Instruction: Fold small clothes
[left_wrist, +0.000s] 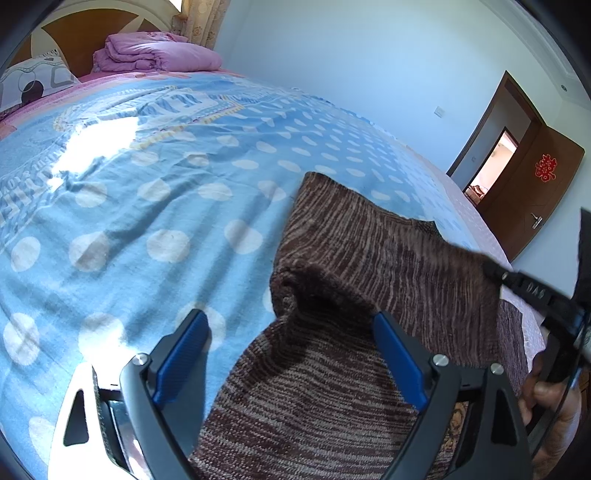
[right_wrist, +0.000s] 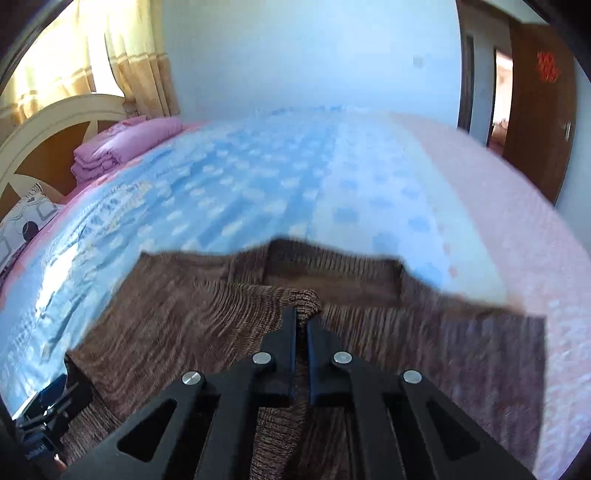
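Where pinched, ribbed brown knit (right_wrist: 207, 306) bunches.

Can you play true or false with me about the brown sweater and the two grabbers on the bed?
1. The right gripper is pinching the brown sweater. True.
2. The left gripper is squeezed shut. False: its blue fingers stand wide apart over the sweater.
3. The bedspread is blue with pale dots. True.
4. The folded blanket by the headboard is green. False: it is purple.
5. The door is open. True.
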